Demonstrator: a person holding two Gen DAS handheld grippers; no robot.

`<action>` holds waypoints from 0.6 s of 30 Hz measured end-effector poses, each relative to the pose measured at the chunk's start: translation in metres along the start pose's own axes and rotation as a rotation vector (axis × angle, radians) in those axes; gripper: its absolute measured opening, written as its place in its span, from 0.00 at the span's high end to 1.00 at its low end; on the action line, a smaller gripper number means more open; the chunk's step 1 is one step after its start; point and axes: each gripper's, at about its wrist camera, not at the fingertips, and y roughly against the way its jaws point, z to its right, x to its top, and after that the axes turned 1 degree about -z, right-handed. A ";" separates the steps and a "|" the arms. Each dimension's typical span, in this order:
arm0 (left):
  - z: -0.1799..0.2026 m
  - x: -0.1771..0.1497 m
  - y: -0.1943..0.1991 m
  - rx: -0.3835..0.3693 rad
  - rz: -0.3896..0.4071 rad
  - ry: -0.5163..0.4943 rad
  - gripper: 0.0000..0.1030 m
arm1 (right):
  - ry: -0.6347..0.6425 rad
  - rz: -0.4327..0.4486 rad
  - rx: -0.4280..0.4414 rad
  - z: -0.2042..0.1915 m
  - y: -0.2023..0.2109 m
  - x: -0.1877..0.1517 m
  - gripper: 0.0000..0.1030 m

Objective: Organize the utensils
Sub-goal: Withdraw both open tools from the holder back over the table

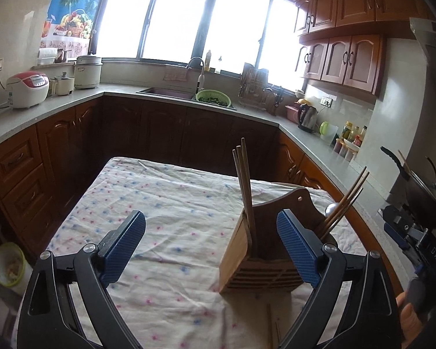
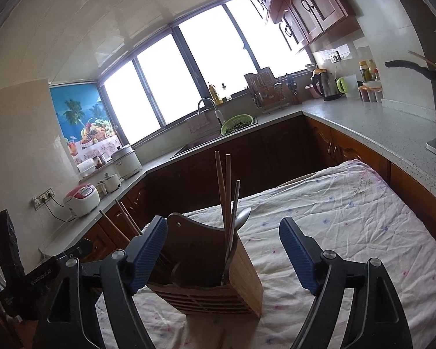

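A wooden utensil holder [image 1: 258,264] stands on the table's flowered cloth [image 1: 160,197]. Several chopsticks [image 1: 244,186] rise from its left compartment. More chopsticks [image 1: 346,203] and a metal spoon [image 1: 331,208] lean out of the right one. My left gripper [image 1: 211,218] is open, its right finger beside the holder and nothing pressed. A loose chopstick [image 1: 270,325] lies on the cloth just below. In the right wrist view the holder [image 2: 212,285] sits by the left finger of my open right gripper [image 2: 223,224], with chopsticks [image 2: 222,186] and the spoon [image 2: 242,218] upright in it.
A grey counter [image 1: 319,145] wraps around the table, with a kettle [image 1: 306,116], bottles and a black pan [image 1: 421,195] at the right. A sink with a green colander [image 1: 212,99] is at the back. A rice cooker [image 1: 27,88] stands at the left.
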 end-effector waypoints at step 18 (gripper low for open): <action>-0.018 -0.052 0.094 0.021 0.012 0.004 0.03 | 0.050 0.045 0.074 -0.037 0.090 -0.040 0.06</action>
